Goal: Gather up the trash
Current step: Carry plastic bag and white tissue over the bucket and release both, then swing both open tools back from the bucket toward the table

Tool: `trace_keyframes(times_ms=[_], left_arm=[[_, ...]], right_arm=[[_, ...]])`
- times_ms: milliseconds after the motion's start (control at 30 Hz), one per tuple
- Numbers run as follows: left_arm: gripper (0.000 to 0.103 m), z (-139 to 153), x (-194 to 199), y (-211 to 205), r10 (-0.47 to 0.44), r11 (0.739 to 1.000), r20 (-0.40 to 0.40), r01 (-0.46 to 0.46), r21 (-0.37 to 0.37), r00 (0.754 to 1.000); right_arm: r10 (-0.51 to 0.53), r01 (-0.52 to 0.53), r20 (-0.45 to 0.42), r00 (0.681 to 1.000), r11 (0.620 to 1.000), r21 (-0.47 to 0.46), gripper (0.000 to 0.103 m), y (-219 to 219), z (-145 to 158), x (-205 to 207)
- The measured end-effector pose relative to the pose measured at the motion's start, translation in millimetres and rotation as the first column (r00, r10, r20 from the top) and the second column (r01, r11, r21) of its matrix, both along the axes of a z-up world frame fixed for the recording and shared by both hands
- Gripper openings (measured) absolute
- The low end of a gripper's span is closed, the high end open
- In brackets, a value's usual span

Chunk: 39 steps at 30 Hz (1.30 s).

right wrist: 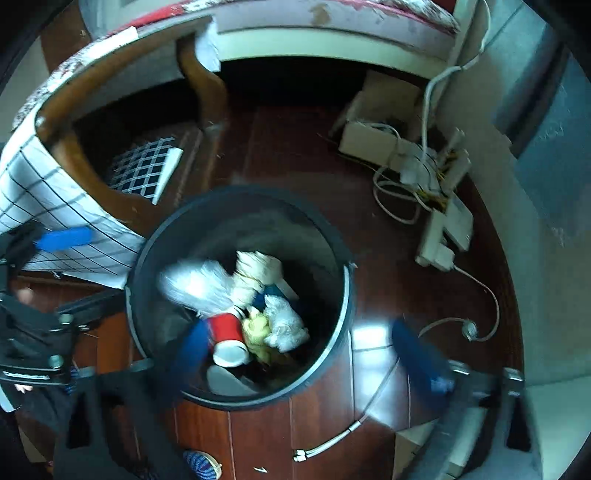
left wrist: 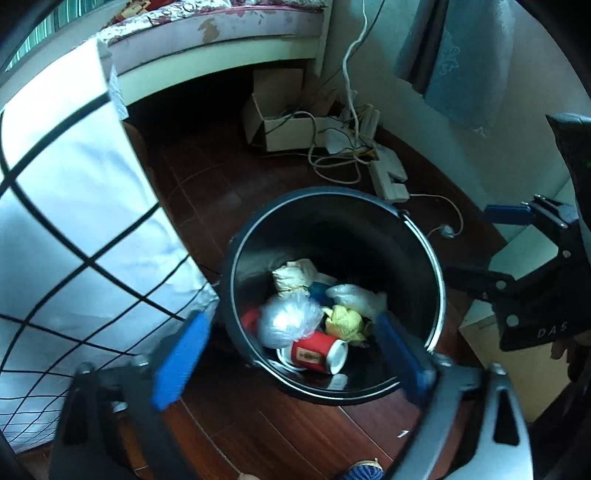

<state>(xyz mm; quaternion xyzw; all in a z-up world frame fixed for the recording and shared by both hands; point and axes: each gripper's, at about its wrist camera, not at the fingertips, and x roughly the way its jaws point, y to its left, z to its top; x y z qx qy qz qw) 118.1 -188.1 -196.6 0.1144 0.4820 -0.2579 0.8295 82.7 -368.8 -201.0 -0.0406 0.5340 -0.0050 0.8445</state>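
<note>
Hovering grippers: both hang above the black bin, looking down into it.
Left gripper (left wrist: 288, 354): jaws spread wide and empty, blue pads either side of the bin's near rim; it touches nothing.
Right gripper (right wrist: 310, 354): jaws also wide apart and empty, one blue finger (right wrist: 192, 350) over the bin's mouth, the other outside the rim over the floor; blurred.
Bin (left wrist: 240, 258): stands on the dark wooden floor (left wrist: 207, 192), a metal handle along its right rim.
Trash in bin: a red paper cup (left wrist: 317, 352) lies on its side near the front wall, beside a clear plastic bag (left wrist: 288, 321), a yellow crumpled wad (left wrist: 343, 323) and a cream paper wad (left wrist: 291, 277) further back.
Open room: bare floor in front of and beyond the bin; a checked cloth (left wrist: 74, 229) hangs just left of it, a pale cabinet (left wrist: 524, 251) near its right.
Far edge: power strips with tangled cables (left wrist: 388, 177) and an open cardboard box (left wrist: 280, 125) by the wall, under the bed (left wrist: 221, 33).
</note>
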Motion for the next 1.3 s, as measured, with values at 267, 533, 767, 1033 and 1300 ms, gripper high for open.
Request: trace_keyframes(times_ms=[267, 533, 767, 1033, 1300], left_arm=[[0.102, 3.1, -4.2, 4.3, 0.018, 1.000, 0.036, -0.019, 0.017, 0.999], [0.102, 15.9, -10.3, 13.3, 0.039, 0.999, 0.065, -0.040, 0.011, 0.997], [0.102, 26.7, -18.6, 24.6, 0.058, 0.998, 0.083, -0.058, 0.004, 0.995], [0.102, 43.2, -27.2, 36.8, 0.071, 0.997, 0.113, -0.070, -0.008, 0.991], [0.102, 67.2, -39.2, 56.9, 0.127, 0.992, 0.173, -0.125, -0.025, 0.977]], right_arm=[[0.026, -0.025, 0.014, 1.000, 0.999, -0.027, 0.102, 8.2, 6.2, -4.0], [0.032, -0.030, 0.047, 0.998, 0.999, -0.035, 0.102, 20.1, 20.3, -10.1], [0.028, -0.024, 0.082, 0.996, 0.999, -0.043, 0.102, 31.7, 36.3, -19.4], [0.018, -0.011, 0.133, 0.991, 0.998, -0.054, 0.102, 44.9, 55.1, -30.4], [0.021, -0.012, 0.181, 0.983, 0.998, -0.056, 0.102, 57.9, 70.3, -39.2]])
